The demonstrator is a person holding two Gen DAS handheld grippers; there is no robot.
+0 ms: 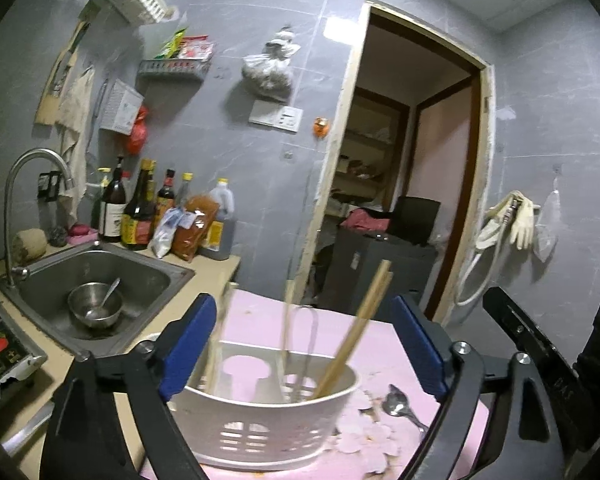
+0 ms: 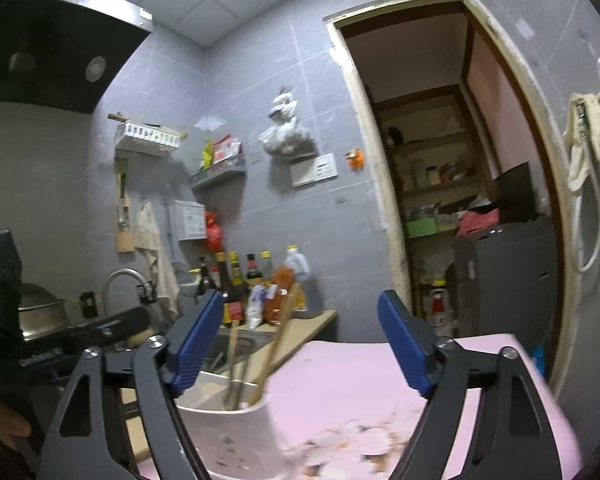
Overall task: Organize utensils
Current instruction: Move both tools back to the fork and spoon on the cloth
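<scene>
A white slotted utensil holder [image 1: 268, 412] stands on the pink tabletop [image 1: 384, 344], between the fingers of my open left gripper [image 1: 304, 344]. Wooden chopsticks [image 1: 360, 324] and a metal utensil lean inside it. A metal spoon [image 1: 400, 404] lies on the pink top just right of the holder. In the right wrist view the holder [image 2: 236, 432] sits low at the left, with chopsticks [image 2: 276, 344] standing in it. My right gripper [image 2: 300, 344] is open and empty above the pink tabletop [image 2: 380, 392]. The right gripper's body shows at the left wrist view's right edge [image 1: 540, 360].
A steel sink [image 1: 96, 284] at the left holds a bowl with a spoon [image 1: 96, 304], under a tap [image 1: 32, 184]. Sauce bottles [image 1: 148, 208] stand on the counter behind it. An open doorway [image 1: 404, 184] lies straight ahead. An induction cooker [image 1: 0, 356] sits at the far left.
</scene>
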